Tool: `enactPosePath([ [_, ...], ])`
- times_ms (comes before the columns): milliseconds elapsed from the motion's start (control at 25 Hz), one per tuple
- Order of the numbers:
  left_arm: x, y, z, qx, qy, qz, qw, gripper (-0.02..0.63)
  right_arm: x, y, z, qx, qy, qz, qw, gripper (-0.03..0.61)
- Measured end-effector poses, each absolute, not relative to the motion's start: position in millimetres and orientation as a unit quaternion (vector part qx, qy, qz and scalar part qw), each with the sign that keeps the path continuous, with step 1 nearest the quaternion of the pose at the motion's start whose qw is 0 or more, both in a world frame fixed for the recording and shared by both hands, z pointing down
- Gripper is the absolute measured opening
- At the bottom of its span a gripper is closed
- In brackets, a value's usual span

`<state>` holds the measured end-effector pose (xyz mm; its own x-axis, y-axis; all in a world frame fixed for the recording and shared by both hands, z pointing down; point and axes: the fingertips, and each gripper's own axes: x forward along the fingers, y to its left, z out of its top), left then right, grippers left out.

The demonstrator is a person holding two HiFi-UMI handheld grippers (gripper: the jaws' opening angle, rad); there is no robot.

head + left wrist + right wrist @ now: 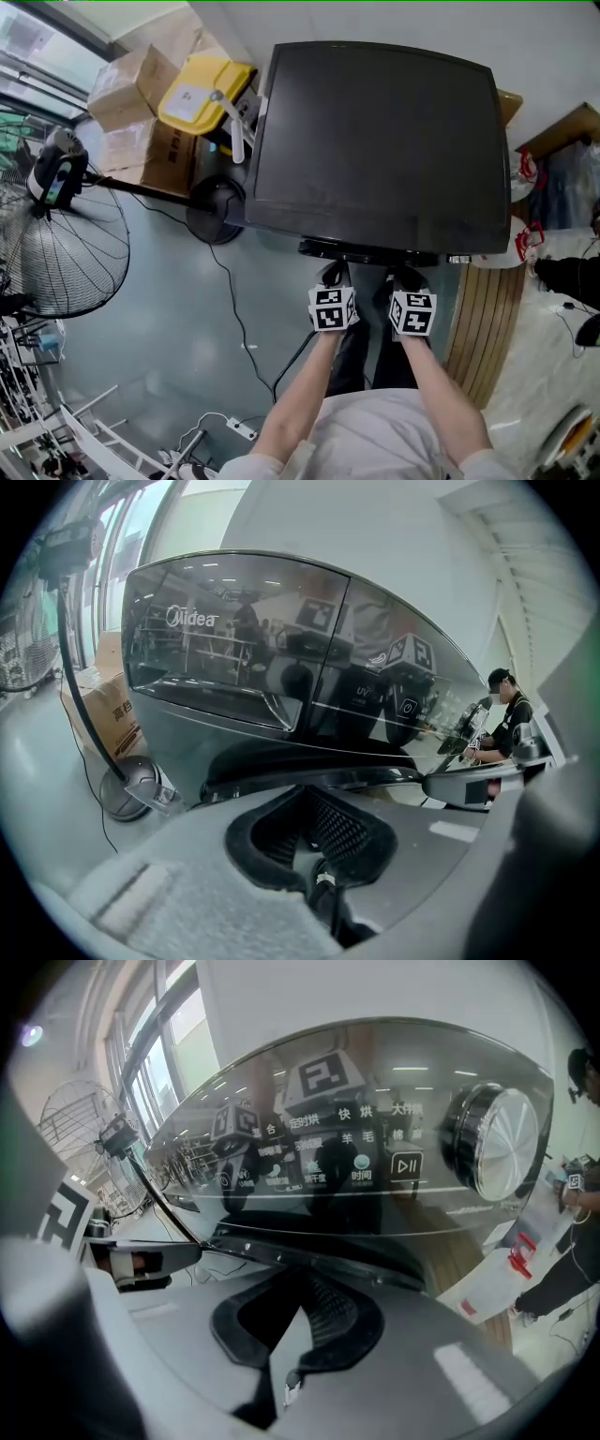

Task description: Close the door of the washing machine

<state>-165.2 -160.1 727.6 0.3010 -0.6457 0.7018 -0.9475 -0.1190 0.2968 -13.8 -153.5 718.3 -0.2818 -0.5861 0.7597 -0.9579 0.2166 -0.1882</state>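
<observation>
A dark front-loading washing machine (380,141) fills the middle of the head view, seen from above. Its door's black curved rim (367,251) juts out under the front edge; I cannot tell whether it is latched. My left gripper (332,274) and right gripper (409,277) hover side by side just in front of that rim, both shut and holding nothing. In the left gripper view the closed left gripper (314,822) points at the rim (309,761) below the glossy panel. The right gripper (300,1316) faces the control panel with its silver dial (497,1143).
A standing fan (56,234) with its round base (216,211) is at the left, near cardboard boxes (136,89) and a yellow container (202,92). A cable (234,309) runs across the floor. Wooden slats (483,319) lie at the right. A person (506,719) stands beyond the machine.
</observation>
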Motion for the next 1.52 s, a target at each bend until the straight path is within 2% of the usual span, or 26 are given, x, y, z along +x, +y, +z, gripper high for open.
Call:
enactPosePath([
  [280, -166, -164, 725, 0.712, -0.572, 0.209, 0.350, 0.005, -14, -156, 716, 0.537, -0.726, 0.329, 0.276, 0.005],
  [640, -166, -169, 726, 0.707, -0.577, 0.190, 0.363, 0.001, -13, -158, 717, 0.563, -0.715, 0.321, 0.264, 0.006],
  [1160, -171, -168, 724, 0.735, -0.541, 0.192, 0.363, 0.003, -18, -155, 712, 0.542, -0.724, 0.312, 0.292, 0.003],
  [1520, -167, -141, 697, 0.739, -0.551, 0.163, 0.353, 0.003, -21, -121, 698, 0.536, -0.732, 0.327, 0.263, 0.003],
])
